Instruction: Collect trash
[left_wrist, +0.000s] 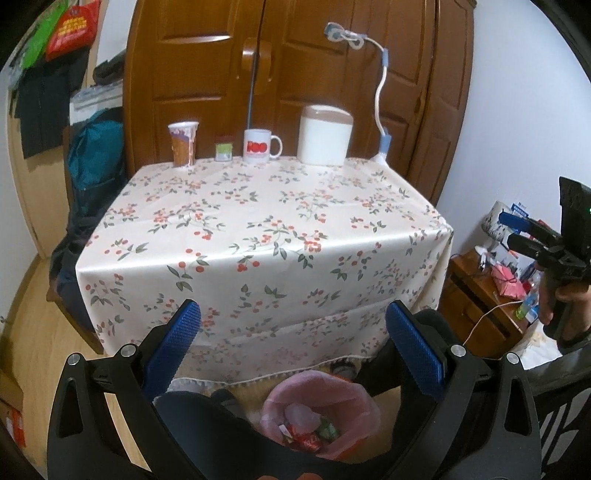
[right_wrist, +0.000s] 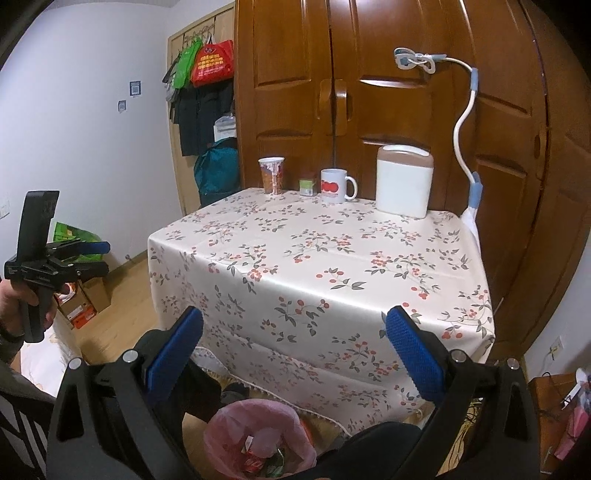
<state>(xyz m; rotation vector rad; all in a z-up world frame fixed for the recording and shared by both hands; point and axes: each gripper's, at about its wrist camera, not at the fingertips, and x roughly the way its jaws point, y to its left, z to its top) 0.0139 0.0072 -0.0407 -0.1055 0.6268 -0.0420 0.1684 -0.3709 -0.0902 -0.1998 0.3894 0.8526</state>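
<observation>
The trash already gathered, red and green wrappers (left_wrist: 308, 435), lies at the bottom of a pink-lined bin (left_wrist: 364, 406) that stands on the floor just before the near edge of the table (left_wrist: 258, 236), low between the two grippers and close under both cameras; in the right wrist view the same bin (right_wrist: 225, 421) sits below and slightly left of centre; the floral cloth on the tabletop looks bare across its whole middle and front, with no loose scrap that I can make out; what stands there is lined up along the far edge against the wooden wardrobe (left_wrist: 295, 74): a printed paper cup (left_wrist: 183, 144) at the left, a small green box (left_wrist: 224, 149) beside it, a white mug (left_wrist: 258, 147), then a white lidded container (left_wrist: 325, 136); if anything more counts as trash, the cup or the small box is the likelier, and both stand upright, well away and ahead across the table, left of centre, so the left gripper (left_wrist: 293, 325) would judge to be the nearer; its blue pads are spread wide with nothing between them; the right gripper (right_wrist: 295, 325) is likewise spread wide and holds nothing, seen from the side in the left view with its fingers apart.
</observation>
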